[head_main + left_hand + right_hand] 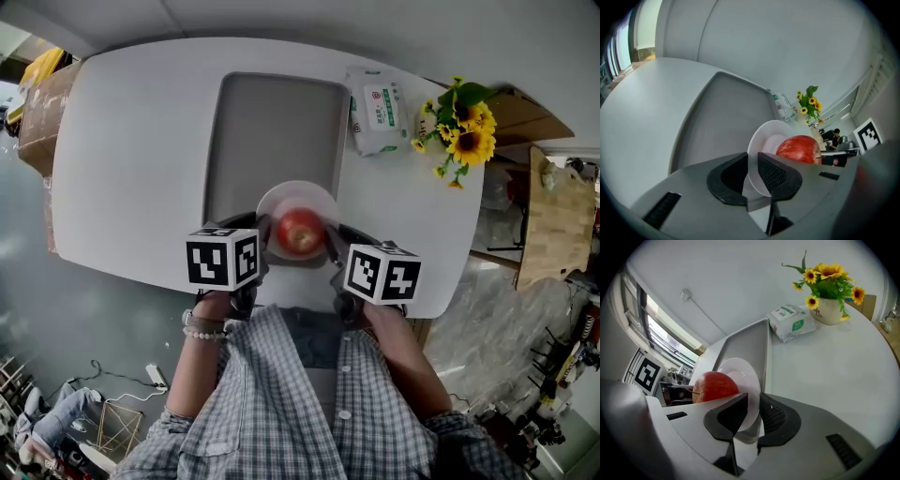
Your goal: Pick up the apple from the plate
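Your left gripper (752, 168) is clamping the rim of the white plate (761, 145). Its two jaws are standing only a sliver apart, with the thin edge of the plate pinched between them. Your right gripper (751, 411) is doing the same on the opposite side of the plate, its jaws closed down on the rim there. Neither gripper is touching the fruit.

The red apple (300, 232) is sitting on the plate, near its middle and between the two grippers. In the head view the plate is lying near the edge of the white table (131, 159) closest to you. A grey mat (272, 131) is stretching away from the far side of the plate. Well beyond the plate, to your right, a pack of wipes (375, 111) and a pot of sunflowers (461, 122) are standing.

You seem to be holding the plate with both tools rather than going for the apple, so the pick itself is not yet begun. I cannot tell whether the plate is resting on the table or being held just above it.

Next, one gripper probably needs to let go of the rim, open much wider than the apple and come in around its sides. The other can keep steadying the plate. Because the apple is round and smooth, it could roll if the plate tips.
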Tool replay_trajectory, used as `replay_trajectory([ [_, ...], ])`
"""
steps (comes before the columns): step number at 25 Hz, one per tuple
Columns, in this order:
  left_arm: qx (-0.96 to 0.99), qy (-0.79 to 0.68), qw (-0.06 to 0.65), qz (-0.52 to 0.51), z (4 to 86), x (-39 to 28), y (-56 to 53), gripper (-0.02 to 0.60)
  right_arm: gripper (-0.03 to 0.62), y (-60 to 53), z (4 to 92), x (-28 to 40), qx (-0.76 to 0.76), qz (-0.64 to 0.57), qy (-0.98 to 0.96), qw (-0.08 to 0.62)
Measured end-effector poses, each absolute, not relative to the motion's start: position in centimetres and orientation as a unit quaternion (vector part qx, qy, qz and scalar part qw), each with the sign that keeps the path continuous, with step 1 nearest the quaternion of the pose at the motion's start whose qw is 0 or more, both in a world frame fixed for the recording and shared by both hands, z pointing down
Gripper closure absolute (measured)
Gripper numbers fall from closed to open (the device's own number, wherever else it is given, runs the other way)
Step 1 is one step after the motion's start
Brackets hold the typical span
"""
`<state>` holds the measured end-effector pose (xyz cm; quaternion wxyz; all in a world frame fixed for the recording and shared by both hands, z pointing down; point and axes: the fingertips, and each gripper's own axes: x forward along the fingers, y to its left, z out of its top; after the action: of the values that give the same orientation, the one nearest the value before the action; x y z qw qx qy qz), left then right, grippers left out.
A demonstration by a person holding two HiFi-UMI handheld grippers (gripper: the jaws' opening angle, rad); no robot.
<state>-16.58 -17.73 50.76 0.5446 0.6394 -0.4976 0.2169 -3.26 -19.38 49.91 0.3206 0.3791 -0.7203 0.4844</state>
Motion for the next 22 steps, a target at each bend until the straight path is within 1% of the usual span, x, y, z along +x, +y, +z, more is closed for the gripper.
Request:
replay_trajectory([
  [16,0.702,-0.422,0.514,0.256,49.7,-3.6,-20.6,0.512,0.514,-20.0,48.3,9.9,0.464,0.501,-0.68,0.267],
  [22,0.72,-0.383,0.502,0.286,50.4,1.9,-20.8,0.514,0.514,-19.8,49.0,15.3,0.489,0.506,-0.66,0.263],
])
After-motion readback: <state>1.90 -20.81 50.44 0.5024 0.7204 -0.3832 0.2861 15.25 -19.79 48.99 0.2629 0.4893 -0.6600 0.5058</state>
